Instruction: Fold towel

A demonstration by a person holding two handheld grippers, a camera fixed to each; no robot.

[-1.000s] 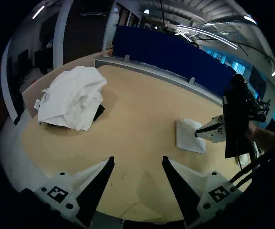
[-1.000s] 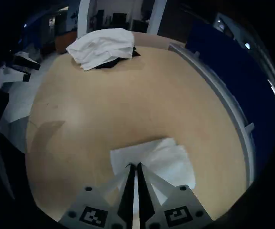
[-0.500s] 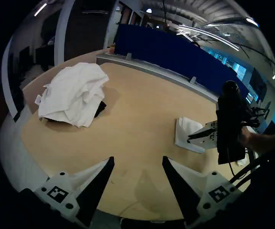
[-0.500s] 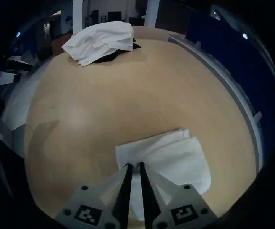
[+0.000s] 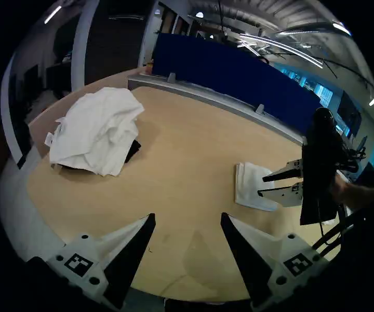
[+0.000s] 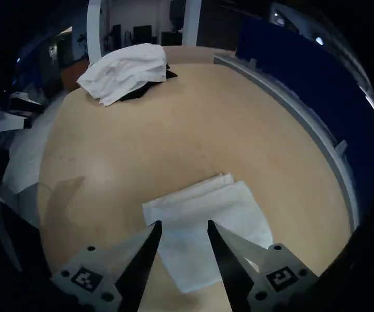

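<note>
A folded white towel (image 6: 208, 223) lies flat on the wooden table (image 6: 150, 145), just ahead of my right gripper (image 6: 183, 230). The right gripper is open, its fingertips over the towel's near edge with nothing between them. In the left gripper view the same folded towel (image 5: 250, 186) sits at the right, and the right gripper (image 5: 262, 185) stands open beside it, held by a hand. My left gripper (image 5: 187, 221) is open above bare tabletop, well away from the towel.
A heap of unfolded white towels (image 5: 94, 130) over something dark lies at the table's far left, seen also as the heap (image 6: 122, 73) in the right gripper view. A grey rail and blue partition (image 5: 228, 73) border the table's far side.
My right gripper has gone from shut on the towel's edge to open, letting the folded towel lie flat, and has drawn back slightly. The left gripper has barely moved.
</note>
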